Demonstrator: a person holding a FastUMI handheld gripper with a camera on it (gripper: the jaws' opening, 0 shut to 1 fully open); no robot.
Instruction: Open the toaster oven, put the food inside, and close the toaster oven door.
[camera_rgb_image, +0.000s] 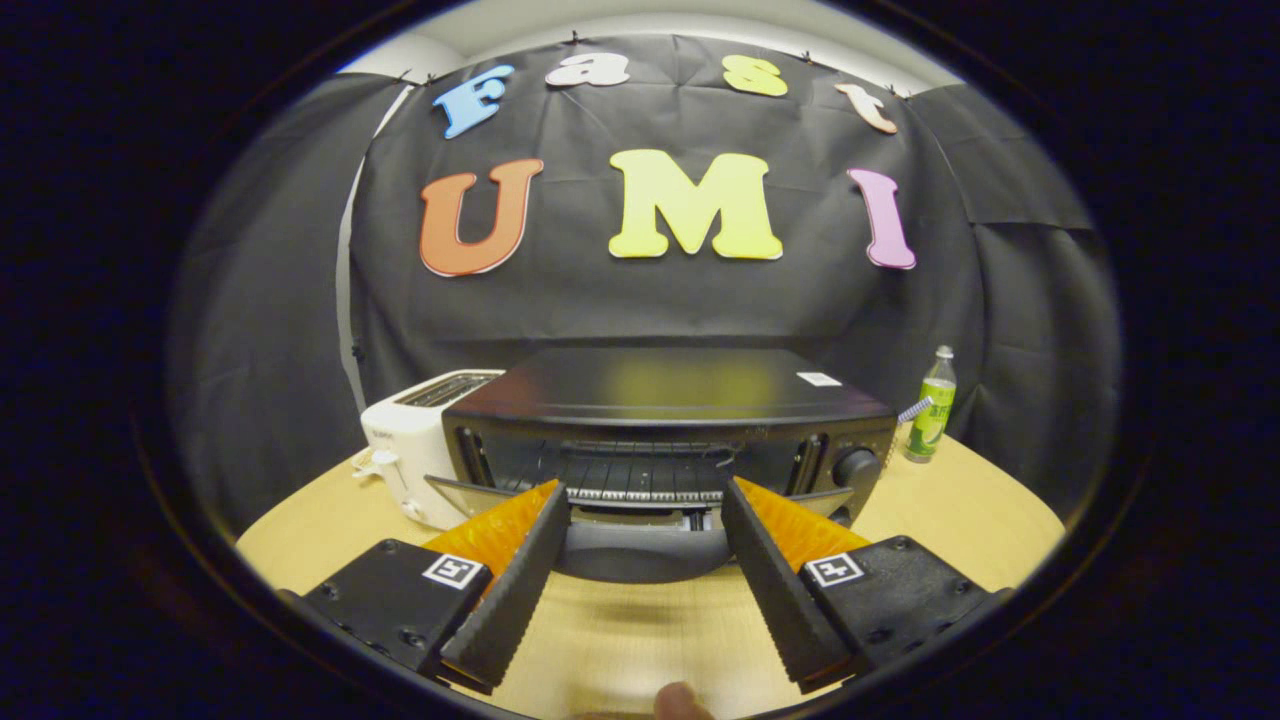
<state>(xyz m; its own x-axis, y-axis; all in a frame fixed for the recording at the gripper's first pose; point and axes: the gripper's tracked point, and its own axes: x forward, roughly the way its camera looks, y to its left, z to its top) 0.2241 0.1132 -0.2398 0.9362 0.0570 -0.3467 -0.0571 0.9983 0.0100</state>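
Black toaster oven (668, 425) beyond spread tool (645, 497)

Light was dim and soft from overhead. I saw yellow glare on the toaster oven (665, 385) top, a blurred shadow under its door (fisheye bent the table (960, 510) edges).

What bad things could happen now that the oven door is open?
The gripper is open and empty, so no food is going in yet. Its fingers hang over the lowered door of the toaster oven and could bump it. A wide swing might hit the white toaster or bottle.
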